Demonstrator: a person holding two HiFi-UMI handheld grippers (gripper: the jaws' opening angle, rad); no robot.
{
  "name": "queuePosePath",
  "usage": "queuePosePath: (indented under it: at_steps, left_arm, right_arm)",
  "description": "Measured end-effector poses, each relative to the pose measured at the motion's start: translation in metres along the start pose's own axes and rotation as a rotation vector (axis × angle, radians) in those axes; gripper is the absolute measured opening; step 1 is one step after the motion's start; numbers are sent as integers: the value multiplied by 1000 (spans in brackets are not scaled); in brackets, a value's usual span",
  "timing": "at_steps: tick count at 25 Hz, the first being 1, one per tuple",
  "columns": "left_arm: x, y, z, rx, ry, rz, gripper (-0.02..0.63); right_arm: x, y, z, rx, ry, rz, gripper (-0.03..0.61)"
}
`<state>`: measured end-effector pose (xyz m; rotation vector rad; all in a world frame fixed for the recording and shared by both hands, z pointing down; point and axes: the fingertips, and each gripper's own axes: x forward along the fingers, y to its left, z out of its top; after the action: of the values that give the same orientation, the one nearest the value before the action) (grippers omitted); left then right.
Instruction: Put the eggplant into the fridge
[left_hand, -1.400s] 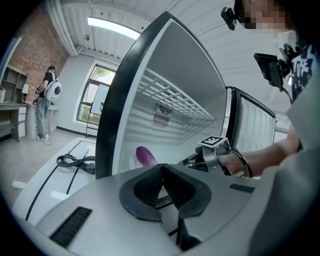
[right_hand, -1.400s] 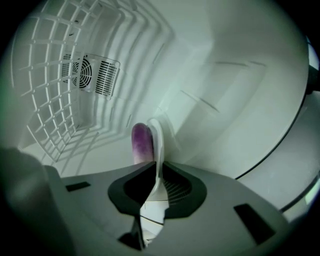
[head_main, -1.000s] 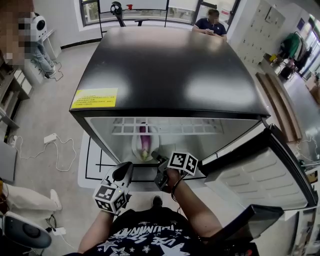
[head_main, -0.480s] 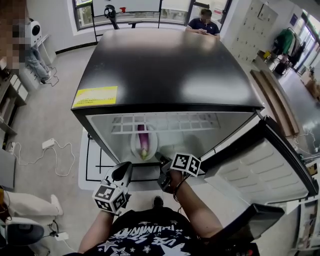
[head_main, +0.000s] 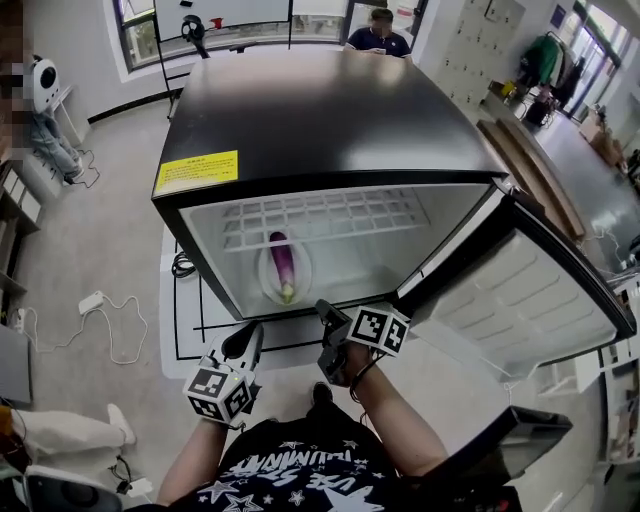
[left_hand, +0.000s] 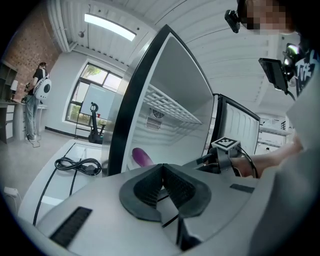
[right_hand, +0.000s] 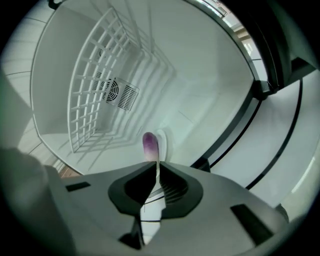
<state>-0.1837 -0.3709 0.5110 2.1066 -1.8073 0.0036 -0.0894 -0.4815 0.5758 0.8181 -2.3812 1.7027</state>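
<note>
Hanging just outside the fridge (head_main: 330, 110) opening, the right gripper (head_main: 325, 312) had its jaws closed w/ nothing between them. The left gripper (head_main: 252, 336) beside it was likewise pressed together & empty. Straight ahead of the right one, inside the cabinet, the eggplant (head_main: 283, 262) lay lengthwise on a white plate (head_main: 263, 280), stem end toward the grippers, under the wire shelf (head_main: 330, 212). Looked to me like the veg was already placed, so neither tool needed a grip. The door (head_main: 520, 300), off to the right gripper's right, stood wide open; prob. only the closing remained.
</note>
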Motion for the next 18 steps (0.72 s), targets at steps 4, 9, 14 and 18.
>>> queuePosePath:
  at_steps: [4, 9, 14, 18]
  left_arm:
    - [-19, -4, -5, 7, 17, -47, 9]
    - [-45, -8, -15, 19, 47, -109, 9]
    - [-58, -17, -24, 37, 75, -188, 9]
    - [-66, -23, -29, 26, 88, -222, 9]
  right_arm:
    - [-12, 9, -23, -21, -22, -7, 26]
    - [-28, 25, -54, -63, -56, 11, 26]
    - [-53, 28, -85, -49, -108, 1, 7]
    - [-68, 23, -112, -18, -108, -20, 6]
